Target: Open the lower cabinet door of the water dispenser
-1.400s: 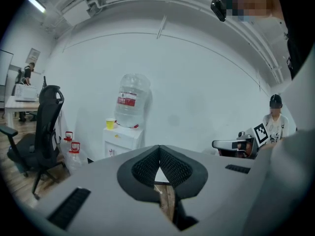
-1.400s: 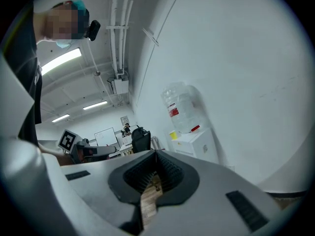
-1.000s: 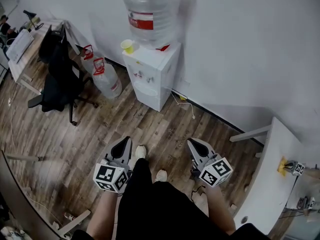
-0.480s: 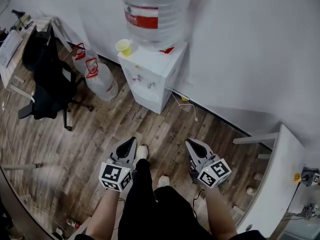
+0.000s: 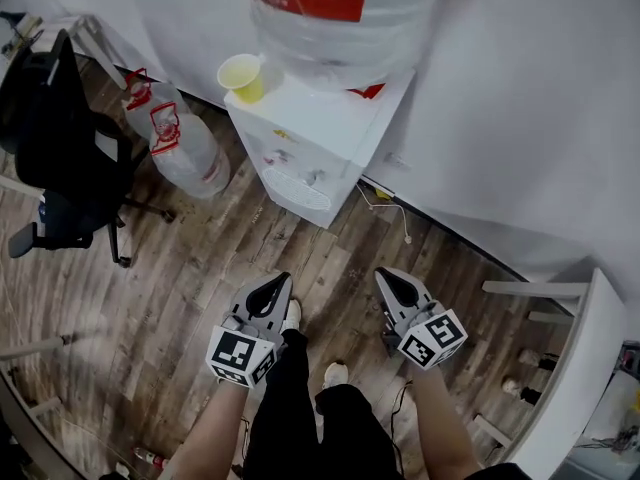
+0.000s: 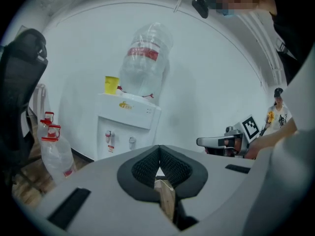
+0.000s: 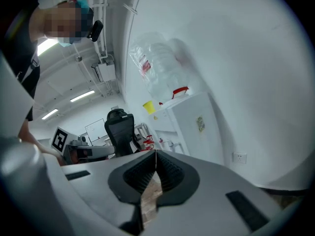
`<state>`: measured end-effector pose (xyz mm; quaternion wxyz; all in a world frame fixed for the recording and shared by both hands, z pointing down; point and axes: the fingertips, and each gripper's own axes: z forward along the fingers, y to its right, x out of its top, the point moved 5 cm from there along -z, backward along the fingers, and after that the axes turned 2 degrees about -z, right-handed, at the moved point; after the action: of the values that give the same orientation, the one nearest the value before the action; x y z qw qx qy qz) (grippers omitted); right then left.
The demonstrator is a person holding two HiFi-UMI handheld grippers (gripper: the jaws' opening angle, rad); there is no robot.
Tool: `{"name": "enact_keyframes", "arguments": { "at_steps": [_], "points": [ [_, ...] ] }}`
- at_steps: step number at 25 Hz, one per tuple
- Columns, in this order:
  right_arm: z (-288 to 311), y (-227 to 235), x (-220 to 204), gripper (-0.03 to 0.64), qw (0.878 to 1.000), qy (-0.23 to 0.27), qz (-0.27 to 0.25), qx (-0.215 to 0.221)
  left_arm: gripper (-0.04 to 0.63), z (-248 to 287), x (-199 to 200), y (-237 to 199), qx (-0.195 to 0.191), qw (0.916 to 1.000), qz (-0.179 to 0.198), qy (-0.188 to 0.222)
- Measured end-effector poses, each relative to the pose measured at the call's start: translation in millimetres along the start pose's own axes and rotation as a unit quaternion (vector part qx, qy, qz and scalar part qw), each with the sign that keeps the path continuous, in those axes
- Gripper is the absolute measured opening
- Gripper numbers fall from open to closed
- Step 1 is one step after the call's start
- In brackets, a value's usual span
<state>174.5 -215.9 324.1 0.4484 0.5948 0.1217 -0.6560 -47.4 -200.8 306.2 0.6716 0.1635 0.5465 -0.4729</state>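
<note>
My left tongs point(image 5: 274, 286) are pressed together, pads meeting tip to tip with nothing between them. They hang over the wooden floor point(image 5: 190, 268), just beside my shoe. My right tongs point(image 5: 386, 277) are also together and empty, above the floor on the other side of my legs. Neither pair touches anything.

At my far left stands a black office chair point(image 5: 60, 118). Nearer in, two spare water jugs point(image 5: 190, 158) with red handles sit on the floor just beside the dispenser's left side. Bare floor lies open between my tongs and the dispenser. To its right a thin cable point(image 5: 385, 200) trails along the foot of the wall. A white surface point(image 5: 565, 368) edges in at the far right, apart from my right tongs.

The water dispenser point(image 5: 315, 153) stands against the wall ahead, well apart from both tongs. It carries a big bottle point(image 5: 340, 18) on top and a yellow cup point(image 5: 243, 76) at its left corner. The left gripper view shows its taps point(image 6: 109, 133), but the tongs' own body hides the lower cabinet door.
</note>
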Motion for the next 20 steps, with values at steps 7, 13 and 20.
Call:
{"name": "enact_keyframes", "arguments": {
  "at_steps": [7, 13, 20],
  "points": [
    [68.4, 58.4, -70.2, 0.023, 1.0, 0.007, -0.017, -0.002, 0.014, 59.2, -73.9, -57.1, 0.003, 0.9998, 0.018, 0.002],
    [113.2, 100.2, -133.8, 0.023, 0.998, 0.02, -0.054, 0.003, 0.014, 108.4, -143.9, -100.5, 0.005, 0.9991, 0.04, 0.012],
    [157.0, 147.8, -197.8, 0.023, 0.996, 0.04, -0.084, 0.006, 0.014, 152.7, -203.5, -140.8, 0.001, 0.9965, 0.072, 0.043]
  ]
}}
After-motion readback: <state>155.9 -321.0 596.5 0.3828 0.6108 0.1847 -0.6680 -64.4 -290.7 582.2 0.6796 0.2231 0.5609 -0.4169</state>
